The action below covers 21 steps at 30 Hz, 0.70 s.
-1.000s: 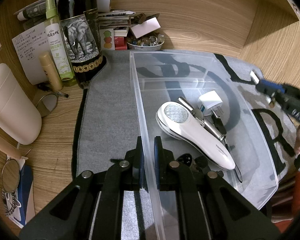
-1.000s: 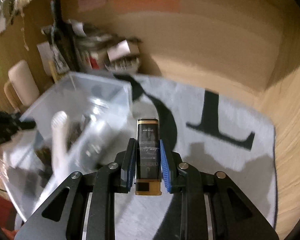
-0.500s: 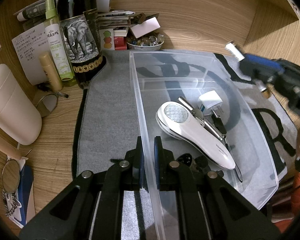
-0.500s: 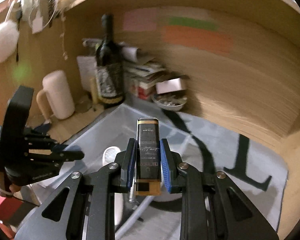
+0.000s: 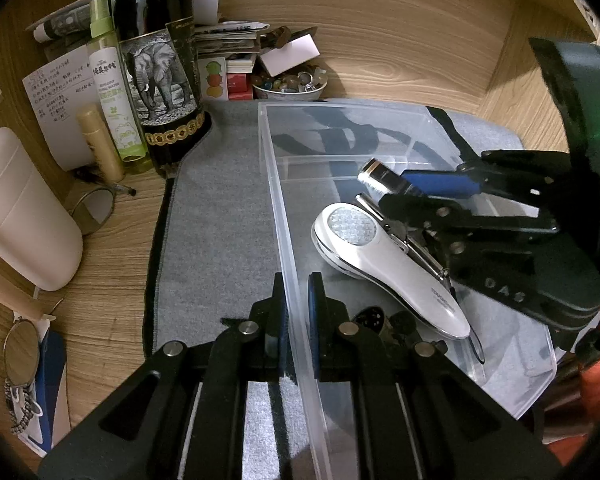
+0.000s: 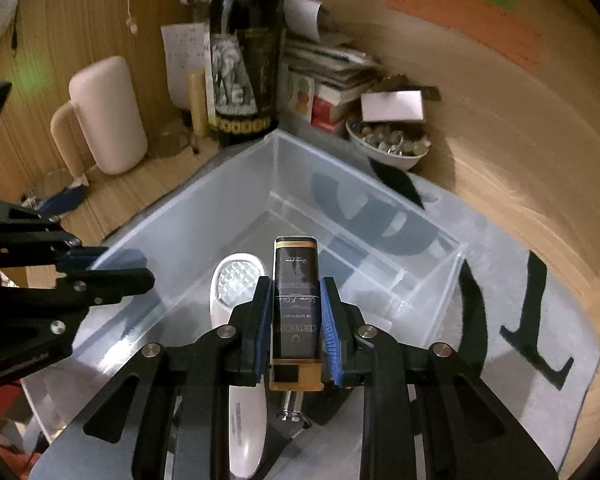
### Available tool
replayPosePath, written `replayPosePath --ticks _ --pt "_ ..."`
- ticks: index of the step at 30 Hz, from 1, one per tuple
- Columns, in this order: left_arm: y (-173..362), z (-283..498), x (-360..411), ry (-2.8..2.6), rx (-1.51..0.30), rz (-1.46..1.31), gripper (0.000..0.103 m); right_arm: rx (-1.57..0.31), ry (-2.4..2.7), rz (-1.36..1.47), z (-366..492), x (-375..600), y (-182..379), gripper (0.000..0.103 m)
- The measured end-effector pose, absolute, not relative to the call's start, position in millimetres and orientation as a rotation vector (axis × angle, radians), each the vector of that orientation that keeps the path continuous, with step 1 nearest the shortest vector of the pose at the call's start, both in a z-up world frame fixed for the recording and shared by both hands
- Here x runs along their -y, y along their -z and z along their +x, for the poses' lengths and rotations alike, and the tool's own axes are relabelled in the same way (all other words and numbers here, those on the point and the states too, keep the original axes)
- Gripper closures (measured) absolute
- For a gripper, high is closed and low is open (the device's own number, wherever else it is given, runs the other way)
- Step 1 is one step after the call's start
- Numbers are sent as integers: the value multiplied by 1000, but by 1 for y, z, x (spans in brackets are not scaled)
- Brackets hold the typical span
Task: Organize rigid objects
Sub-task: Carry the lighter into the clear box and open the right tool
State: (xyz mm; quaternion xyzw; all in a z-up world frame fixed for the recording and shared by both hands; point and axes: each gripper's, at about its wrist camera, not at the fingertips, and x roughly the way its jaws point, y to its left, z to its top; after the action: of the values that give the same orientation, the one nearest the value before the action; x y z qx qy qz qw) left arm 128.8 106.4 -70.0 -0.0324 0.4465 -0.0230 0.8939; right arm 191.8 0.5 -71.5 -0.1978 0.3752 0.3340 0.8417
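Note:
A clear plastic bin point(image 5: 272, 168) point(image 6: 204, 216) stands on a grey mat. In it lie a white handheld device point(image 5: 384, 264) point(image 6: 236, 280), a metal tool and small dark items. My left gripper point(image 5: 296, 308) is shut on the bin's near wall. My right gripper point(image 6: 296, 312) is shut on a black and gold box point(image 6: 296, 300) and holds it above the bin's inside, over the white device. In the left wrist view the right gripper point(image 5: 420, 188) reaches in from the right, and the box's end point(image 5: 374, 174) sticks out.
A dark wine bottle point(image 5: 160, 68) point(image 6: 244, 60), a green spray bottle point(image 5: 112, 92), a bowl of trinkets point(image 5: 288, 84) point(image 6: 388, 144), stacked papers and a cream mug point(image 5: 20, 208) point(image 6: 104, 116) crowd the back left. Wooden walls close the back and right.
My right gripper has carried the black and gold box from over the mat to over the inside of the bin. The left gripper has kept its hold on the bin wall.

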Motion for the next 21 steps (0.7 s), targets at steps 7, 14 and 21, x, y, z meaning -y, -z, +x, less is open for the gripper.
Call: replayPosePath --ticks 7,14,21 --pt "69 129 -106 52 -930 -67 95 -836 -701 -423 195 -3 78 78" --pt "69 127 -105 56 -935 -58 94 -800 -685 -409 190 5 68 60" --pt "55 117 -111 14 -889 -51 61 -747 -685 -360 178 23 49 48"
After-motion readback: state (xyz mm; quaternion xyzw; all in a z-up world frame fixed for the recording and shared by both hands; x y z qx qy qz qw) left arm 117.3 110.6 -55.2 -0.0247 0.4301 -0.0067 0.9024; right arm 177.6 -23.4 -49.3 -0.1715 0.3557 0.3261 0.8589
